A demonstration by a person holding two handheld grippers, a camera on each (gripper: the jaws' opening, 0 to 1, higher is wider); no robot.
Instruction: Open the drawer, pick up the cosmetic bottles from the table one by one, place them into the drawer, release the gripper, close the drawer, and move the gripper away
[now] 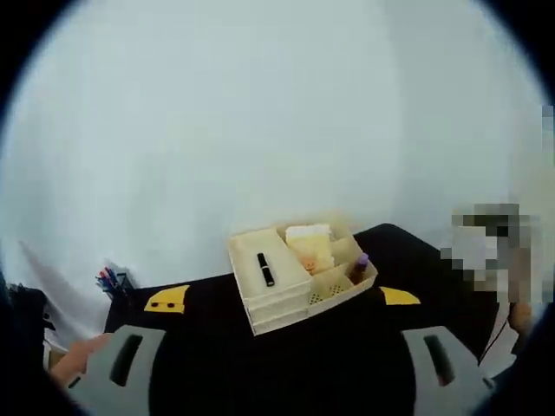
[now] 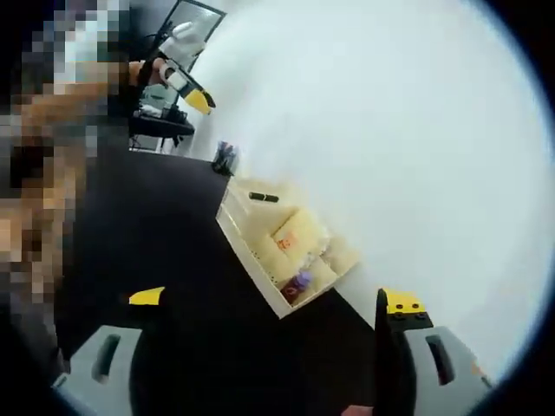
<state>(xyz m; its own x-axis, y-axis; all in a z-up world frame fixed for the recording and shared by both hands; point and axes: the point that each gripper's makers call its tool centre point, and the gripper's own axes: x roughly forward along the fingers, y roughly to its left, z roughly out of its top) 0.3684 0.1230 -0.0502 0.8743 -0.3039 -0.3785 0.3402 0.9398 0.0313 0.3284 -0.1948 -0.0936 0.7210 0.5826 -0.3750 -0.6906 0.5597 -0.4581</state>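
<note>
Left gripper view, left edge: a hand (image 1: pixel 74 357) shows beside the left jaw; a black holder of coloured pens (image 1: pixel 113 282) stands at the far edge of the black surface (image 1: pixel 208 347).
Left gripper (image 1: pixel 286 368): two grey jaws rise from the bottom, spread wide with nothing between them, raised above the surface and aimed at the organiser from well back.
Yellow markers: two flat yellow patches lie on the surface, one (image 1: pixel 167 299) left of the organiser, one (image 1: pixel 399 297) right of it.
Cream plastic organiser box with drawers (image 1: pixel 299 277): one, in the middle of the surface; its drawer fronts look shut.
Cosmetic items: one black slim tube (image 1: pixel 265 269) lies on the organiser's flat top; one dark bottle with a purple cap (image 1: pixel 358 268) stands in a right-hand open compartment. No more can be counted.
Right gripper view: the organiser (image 2: pixel 282 247) sits tilted at centre, the black tube (image 2: pixel 264 198) at its far end, the purple-capped bottle (image 2: pixel 298 283) at its near end.
Right gripper (image 2: pixel 269 364): grey jaws wide apart, empty, hovering well short of the organiser.
</note>
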